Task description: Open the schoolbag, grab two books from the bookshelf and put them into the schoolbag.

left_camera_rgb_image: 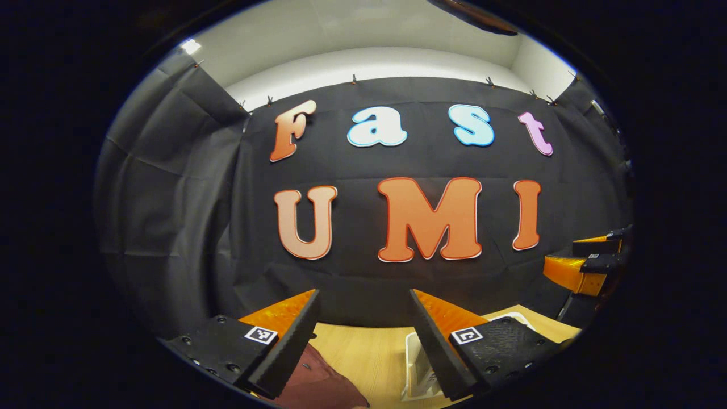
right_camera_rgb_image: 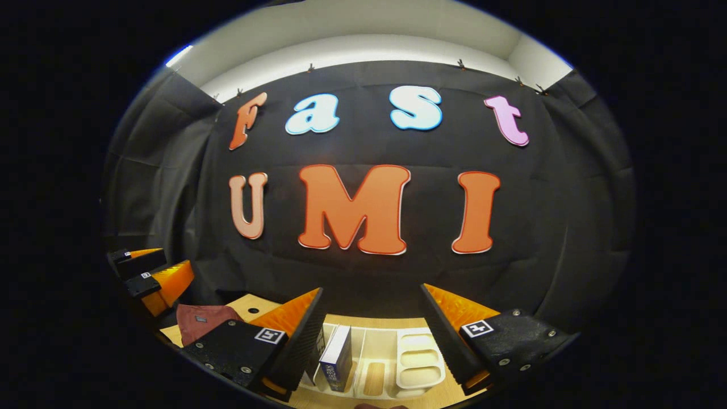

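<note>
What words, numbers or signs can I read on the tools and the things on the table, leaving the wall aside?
No word or number can be read.
Square tags on the left gripper and the right gripper: black-and-white patterns, not text.
Blue book in the white bookshelf: cover print too small to read.
Schoolbag: small patch, too blurred to read.

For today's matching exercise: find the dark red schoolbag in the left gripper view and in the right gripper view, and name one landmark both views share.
Left gripper view: the schoolbag lies at the bottom edge on the wooden table, just right of the left finger.
Right gripper view: the schoolbag sits at lower left, beyond the right gripper's left finger.
Shared landmark: the white bookshelf on the table.
</note>
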Demonstrator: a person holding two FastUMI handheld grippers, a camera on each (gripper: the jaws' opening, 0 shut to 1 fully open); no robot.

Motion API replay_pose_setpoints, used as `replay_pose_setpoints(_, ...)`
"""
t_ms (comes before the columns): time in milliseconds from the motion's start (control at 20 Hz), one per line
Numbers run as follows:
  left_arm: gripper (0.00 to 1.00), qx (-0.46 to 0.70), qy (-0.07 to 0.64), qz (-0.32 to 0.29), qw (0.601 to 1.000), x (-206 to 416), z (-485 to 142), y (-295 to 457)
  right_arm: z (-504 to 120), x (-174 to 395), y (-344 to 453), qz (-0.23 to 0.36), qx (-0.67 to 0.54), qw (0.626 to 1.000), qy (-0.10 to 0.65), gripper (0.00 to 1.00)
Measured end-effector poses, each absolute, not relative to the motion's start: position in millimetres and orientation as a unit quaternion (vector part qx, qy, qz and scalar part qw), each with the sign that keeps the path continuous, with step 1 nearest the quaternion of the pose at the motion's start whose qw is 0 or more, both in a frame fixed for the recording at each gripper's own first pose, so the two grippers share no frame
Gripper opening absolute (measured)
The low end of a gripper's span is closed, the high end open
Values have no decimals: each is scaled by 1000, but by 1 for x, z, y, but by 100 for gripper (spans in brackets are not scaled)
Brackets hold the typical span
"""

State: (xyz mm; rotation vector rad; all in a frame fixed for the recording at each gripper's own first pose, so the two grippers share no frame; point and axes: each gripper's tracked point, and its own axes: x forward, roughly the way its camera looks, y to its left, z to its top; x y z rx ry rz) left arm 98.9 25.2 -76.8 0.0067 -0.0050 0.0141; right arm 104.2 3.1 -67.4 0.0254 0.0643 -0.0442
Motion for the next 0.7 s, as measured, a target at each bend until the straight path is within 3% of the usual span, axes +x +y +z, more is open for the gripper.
replay_pose_setpoints(350, 95, -18, 1, -64, 998, 124, -87, 26, -63, 93, -6, -120, -4, 992, 39, 96)
replay_pose_setpoints(500, 95, -16, -6, -72, 997, 125, -81, 23, -58, 89, -2, -117, -14, 992, 32, 97)
replay_pose_setpoints(700, 95, -31, -14, -39, 999, 119, -71, 25, -48, 98, 6, -84, -8, 996, 21, 96)
